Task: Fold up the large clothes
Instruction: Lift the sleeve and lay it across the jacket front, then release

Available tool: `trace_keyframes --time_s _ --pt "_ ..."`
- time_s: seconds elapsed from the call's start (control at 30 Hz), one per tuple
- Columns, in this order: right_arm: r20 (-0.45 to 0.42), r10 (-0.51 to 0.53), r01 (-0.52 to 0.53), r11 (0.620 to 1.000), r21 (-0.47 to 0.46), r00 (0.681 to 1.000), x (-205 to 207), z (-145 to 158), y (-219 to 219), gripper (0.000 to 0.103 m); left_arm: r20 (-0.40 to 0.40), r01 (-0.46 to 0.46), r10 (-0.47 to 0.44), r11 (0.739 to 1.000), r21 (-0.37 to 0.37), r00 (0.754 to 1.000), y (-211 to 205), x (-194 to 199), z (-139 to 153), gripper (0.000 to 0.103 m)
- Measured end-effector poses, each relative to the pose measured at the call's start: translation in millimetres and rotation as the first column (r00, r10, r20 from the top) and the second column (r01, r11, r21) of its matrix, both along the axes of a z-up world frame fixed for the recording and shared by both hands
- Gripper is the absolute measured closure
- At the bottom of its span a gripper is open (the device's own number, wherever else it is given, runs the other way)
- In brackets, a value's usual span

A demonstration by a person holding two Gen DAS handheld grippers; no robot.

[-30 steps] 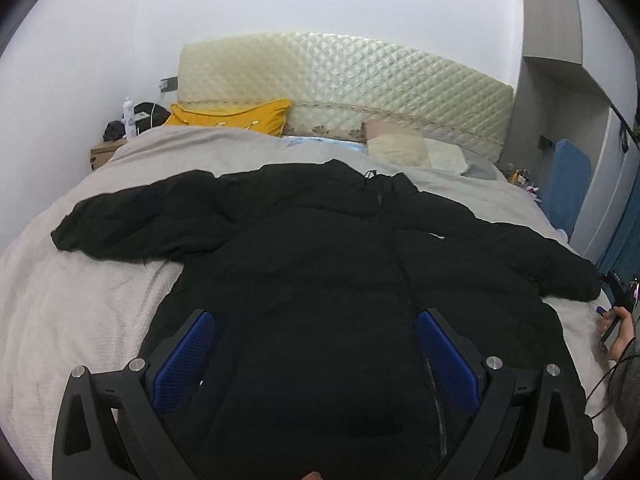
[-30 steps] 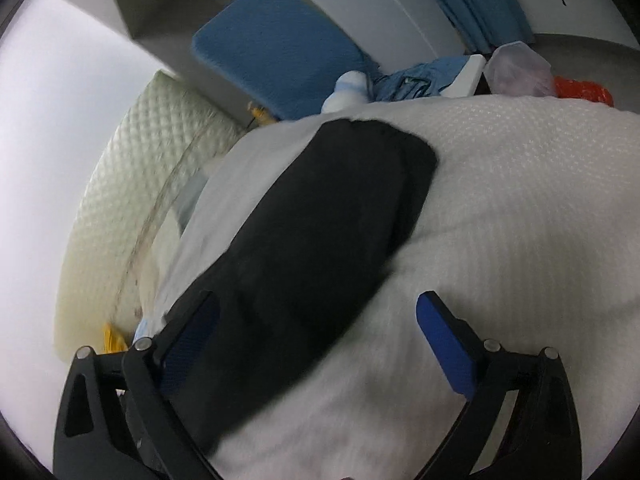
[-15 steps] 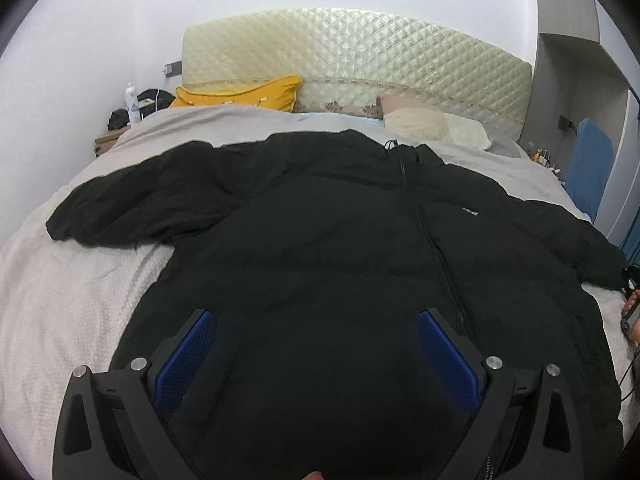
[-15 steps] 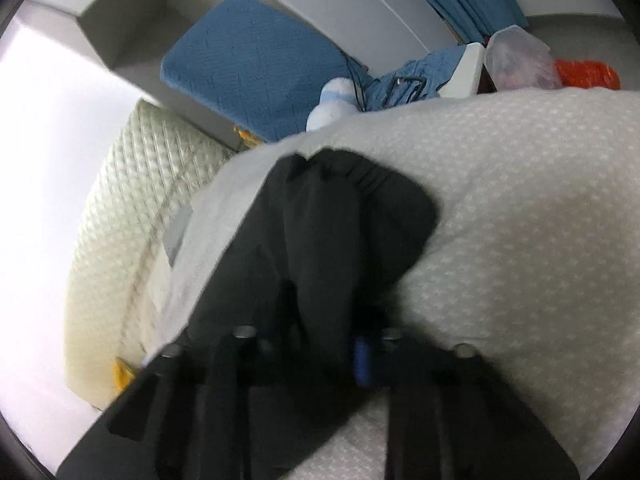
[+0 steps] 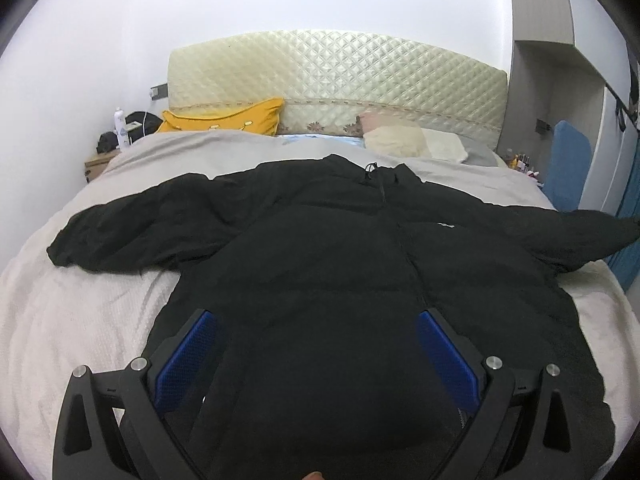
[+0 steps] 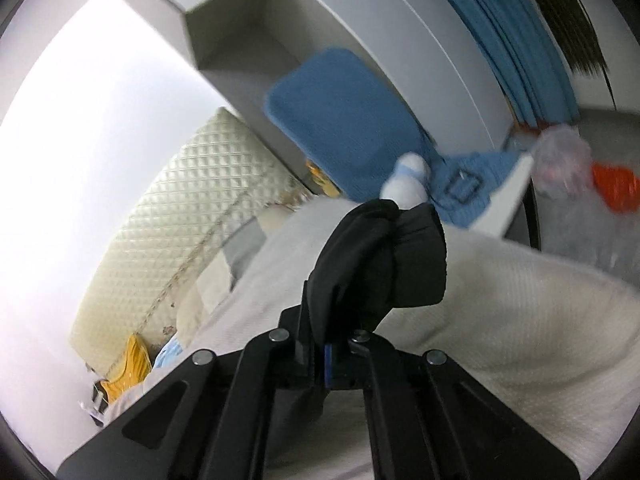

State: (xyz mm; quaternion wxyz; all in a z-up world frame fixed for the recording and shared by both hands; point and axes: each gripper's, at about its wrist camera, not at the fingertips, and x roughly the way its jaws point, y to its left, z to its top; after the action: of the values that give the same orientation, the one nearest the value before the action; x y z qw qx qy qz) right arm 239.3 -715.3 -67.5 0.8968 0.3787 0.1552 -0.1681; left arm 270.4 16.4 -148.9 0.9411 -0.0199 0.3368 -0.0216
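Note:
A large black puffer jacket [image 5: 340,264] lies front up on the bed, both sleeves spread out. My left gripper [image 5: 316,344] is open and hovers over the jacket's lower body, empty. My right gripper [image 6: 332,344] is shut on the cuff end of the jacket's right sleeve [image 6: 380,264] and holds it lifted off the bedcover. In the left wrist view that sleeve [image 5: 592,236] rises at the far right; the right gripper itself is out of that view.
The bed has a white textured cover [image 5: 72,320] and a quilted cream headboard [image 5: 336,80]. A yellow pillow [image 5: 228,120] and pale pillows [image 5: 404,140] lie at the head. A nightstand [image 5: 100,160] stands left. A blue padded board [image 6: 344,120], wardrobe and floor clutter [image 6: 612,188] are right.
My right gripper closed on the right sleeve end and lifted it off the bed. The left gripper drew back slightly and stayed open over the jacket body.

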Motion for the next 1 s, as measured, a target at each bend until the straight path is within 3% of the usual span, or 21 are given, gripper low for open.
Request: trace_keyframes --time_s 0.13,0.27,0.43,0.6,0.73,0.83,0.9,1.0 --pt "-0.031 0.040 -0.044 0.990 -0.135 0.999 4 55 38 0.101 0.010 -0.028 0.028 0.999 0.019 1.000 9 -10 10 0.001" --pt "-0.009 0.100 -0.100 0.973 -0.208 0.995 2 101 82 0.101 0.026 -0.016 0.016 1.000 -0.006 1.000 19 -20 21 0.001" --pt "-0.008 0.171 -0.163 0.919 -0.358 0.985 10 167 154 0.101 0.071 0.002 -0.003 1.000 0.024 0.997 25 -30 28 0.001" --pt "-0.023 0.239 -0.221 0.852 -0.475 0.971 28 212 229 0.100 0.063 0.005 -0.004 1.000 -0.002 0.998 30 -34 23 0.001" --pt "-0.003 0.292 -0.250 0.813 -0.526 0.956 39 225 295 0.100 0.070 0.029 -0.029 1.000 0.001 0.997 31 -39 24 0.001" --pt "-0.010 0.352 -0.299 0.779 -0.552 0.936 52 227 342 0.099 0.123 0.003 -0.008 0.999 0.036 0.992 39 -49 35 0.001" --pt "-0.027 0.396 -0.336 0.738 -0.585 0.918 60 224 379 0.099 0.193 -0.029 0.019 0.999 0.045 0.981 53 -58 48 0.001" --pt "-0.049 0.473 -0.400 0.681 -0.614 0.880 71 212 428 0.099 0.211 -0.050 0.045 0.999 0.021 0.977 75 -60 57 0.001"
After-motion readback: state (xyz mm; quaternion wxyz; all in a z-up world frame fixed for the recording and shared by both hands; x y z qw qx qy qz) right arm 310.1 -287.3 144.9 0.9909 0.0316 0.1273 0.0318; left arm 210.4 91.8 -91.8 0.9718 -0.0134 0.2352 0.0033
